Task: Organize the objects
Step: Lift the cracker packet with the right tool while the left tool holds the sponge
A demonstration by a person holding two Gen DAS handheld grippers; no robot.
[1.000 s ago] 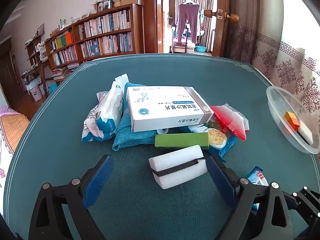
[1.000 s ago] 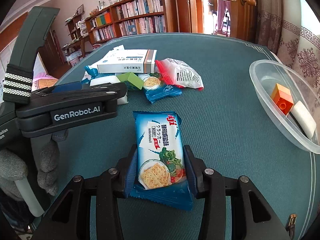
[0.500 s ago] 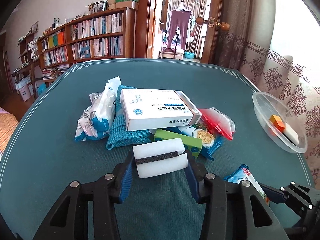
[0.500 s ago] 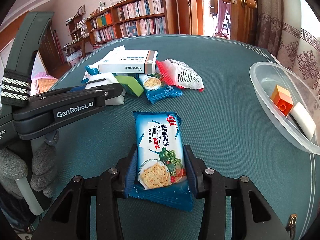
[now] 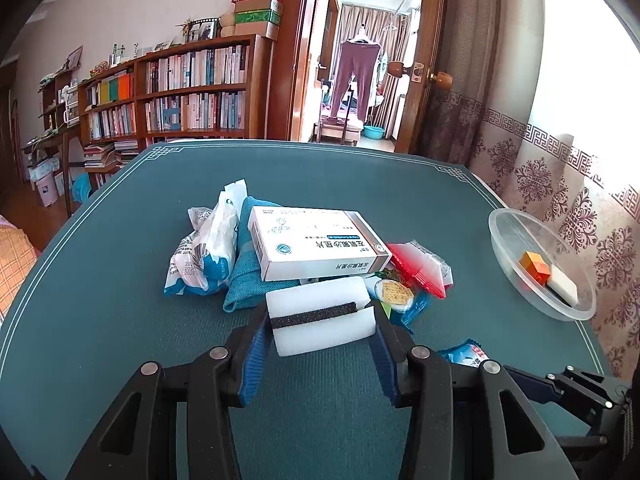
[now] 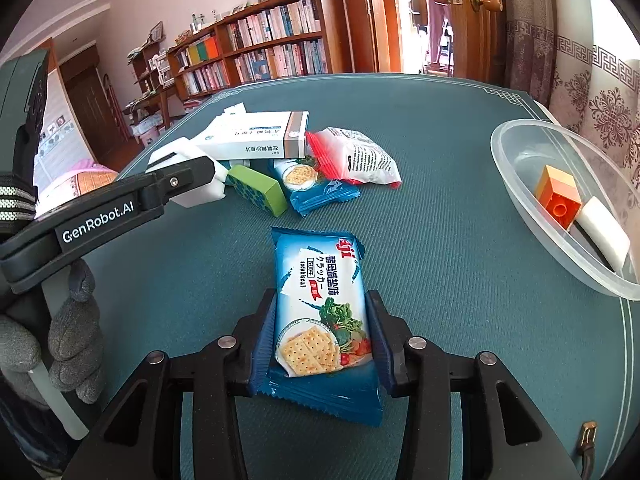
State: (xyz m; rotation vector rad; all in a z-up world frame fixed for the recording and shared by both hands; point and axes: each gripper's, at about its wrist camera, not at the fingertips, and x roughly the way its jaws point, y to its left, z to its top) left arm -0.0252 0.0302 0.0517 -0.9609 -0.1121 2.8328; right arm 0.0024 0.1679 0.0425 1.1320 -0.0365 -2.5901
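My left gripper (image 5: pixel 320 316) is shut on a white sponge block with a black band (image 5: pixel 320 314) and holds it above the table, in front of the pile. The sponge also shows in the right wrist view (image 6: pixel 188 178). My right gripper (image 6: pixel 320 320) is shut on a blue cracker packet (image 6: pixel 320 308) that lies low over the green tablecloth (image 6: pixel 440 240). The pile holds a white medicine box (image 5: pixel 316 248), a green block (image 6: pixel 258 189), a second cracker packet (image 6: pixel 316 184), a red-and-white snack bag (image 6: pixel 356 156), a teal cloth (image 5: pixel 248 280) and a white-blue bag (image 5: pixel 206 256).
A clear plastic bowl (image 5: pixel 516 264) stands at the table's right edge with an orange brick (image 5: pixel 534 266) and a white block (image 5: pixel 564 286) inside. Bookshelves, a doorway and a curtain lie beyond the table. The gloved hand (image 6: pixel 52 348) holding the left gripper is at the left.
My left gripper closed on the white sponge and lifted it off the table. My right gripper stayed shut on the cracker packet, nearly still.
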